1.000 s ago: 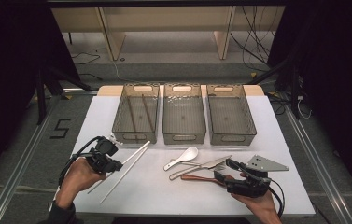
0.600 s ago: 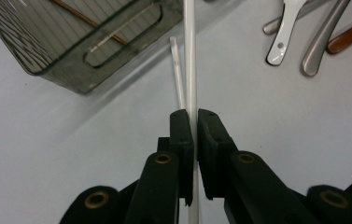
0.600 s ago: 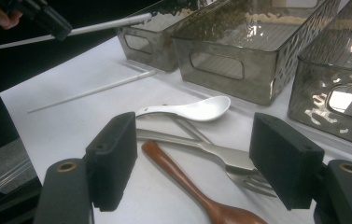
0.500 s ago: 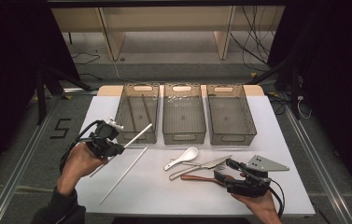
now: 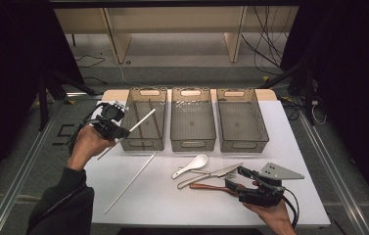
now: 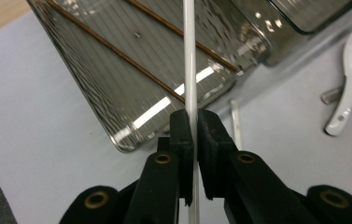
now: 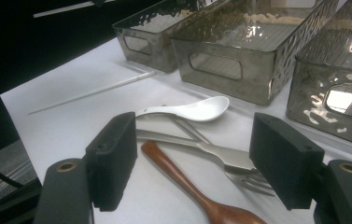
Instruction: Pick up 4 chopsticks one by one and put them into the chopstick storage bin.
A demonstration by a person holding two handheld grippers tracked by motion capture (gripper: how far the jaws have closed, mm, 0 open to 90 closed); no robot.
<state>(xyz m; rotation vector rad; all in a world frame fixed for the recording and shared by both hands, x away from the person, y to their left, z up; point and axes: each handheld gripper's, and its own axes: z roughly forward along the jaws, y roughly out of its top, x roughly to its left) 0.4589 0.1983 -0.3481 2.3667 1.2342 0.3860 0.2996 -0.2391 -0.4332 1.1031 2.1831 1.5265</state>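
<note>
The white chopstick (image 6: 190, 70) was pinched between my left gripper's (image 5: 118, 131) jaws and held in the air, its far end slanting up over the near left corner of the left bin (image 5: 143, 142). Two brown chopsticks (image 6: 117, 53) already lay lengthwise inside that bin. The second white chopstick (image 5: 130, 182) lay on the table (image 5: 299, 147) just in front of it. To do this well, I judged I should turn the stick in line with the bin's long side, bring it fully over the opening, lower it close to the floor and only then let go, so it would not catch the rim or bounce out. My right gripper (image 7: 192, 158) stood unclenched and empty, low over the wooden spoon (image 7: 183, 179), the fork (image 7: 220, 156) and the white spoon (image 7: 197, 110).
</note>
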